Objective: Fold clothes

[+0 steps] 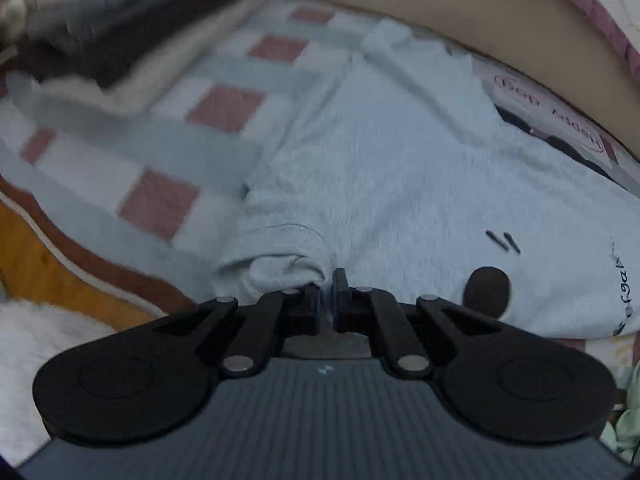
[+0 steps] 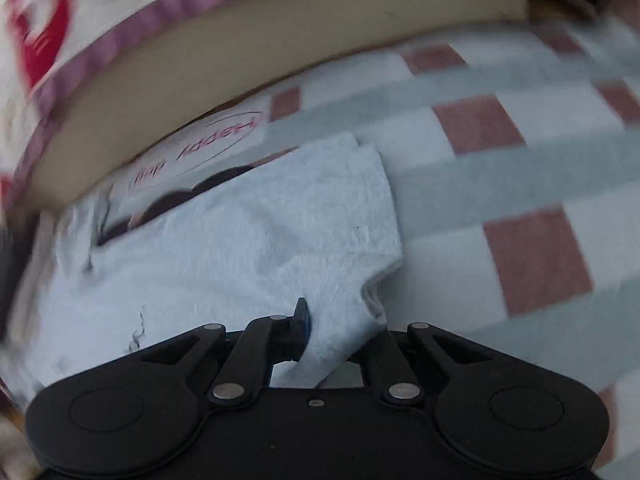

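Observation:
A pale blue fleece garment [image 1: 392, 176] with a black dot and small black marks lies spread on a checked blanket [image 1: 168, 152]. My left gripper [image 1: 328, 284] is shut on a bunched hem of the garment at its near edge. In the right wrist view the same garment [image 2: 240, 248] lies at left, and my right gripper [image 2: 320, 320] is shut on a fold of it. Only the left finger [image 2: 300, 320] shows; cloth covers the right one.
A stack of folded dark and cream clothes [image 1: 120, 32] sits at the far left of the bed. A tan headboard or mattress edge [image 1: 460, 12] runs along the back, with a pink-trimmed quilt [image 2: 120, 20] above. A "Happy day" print [image 2: 208, 140] lies beyond the garment.

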`<move>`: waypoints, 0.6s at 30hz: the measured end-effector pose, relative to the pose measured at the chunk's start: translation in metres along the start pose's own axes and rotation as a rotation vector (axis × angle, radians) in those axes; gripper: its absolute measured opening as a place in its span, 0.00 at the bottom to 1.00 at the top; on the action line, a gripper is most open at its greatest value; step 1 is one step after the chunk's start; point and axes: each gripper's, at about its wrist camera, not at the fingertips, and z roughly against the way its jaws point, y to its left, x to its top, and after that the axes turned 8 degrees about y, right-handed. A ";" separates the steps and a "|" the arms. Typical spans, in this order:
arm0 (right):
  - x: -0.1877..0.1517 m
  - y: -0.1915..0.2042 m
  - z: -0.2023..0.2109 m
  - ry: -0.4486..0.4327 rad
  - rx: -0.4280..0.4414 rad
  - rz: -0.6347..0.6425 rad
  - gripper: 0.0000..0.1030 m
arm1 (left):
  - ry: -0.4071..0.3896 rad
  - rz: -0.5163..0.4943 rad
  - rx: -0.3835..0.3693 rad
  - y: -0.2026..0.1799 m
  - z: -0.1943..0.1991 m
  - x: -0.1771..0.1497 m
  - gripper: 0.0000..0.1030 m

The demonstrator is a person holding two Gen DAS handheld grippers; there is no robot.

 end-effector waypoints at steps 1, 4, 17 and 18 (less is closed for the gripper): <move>0.000 0.004 0.008 -0.033 0.000 0.032 0.06 | -0.015 0.002 0.002 -0.002 0.007 0.003 0.04; 0.001 0.019 0.030 -0.129 -0.021 0.134 0.06 | -0.031 0.030 0.003 -0.004 0.018 0.005 0.04; -0.015 0.002 0.001 -0.017 -0.252 0.063 0.40 | 0.157 0.002 0.061 -0.010 0.014 -0.013 0.17; -0.014 0.001 0.005 -0.014 -0.285 0.038 0.49 | 0.156 -0.011 0.079 -0.011 0.018 -0.014 0.19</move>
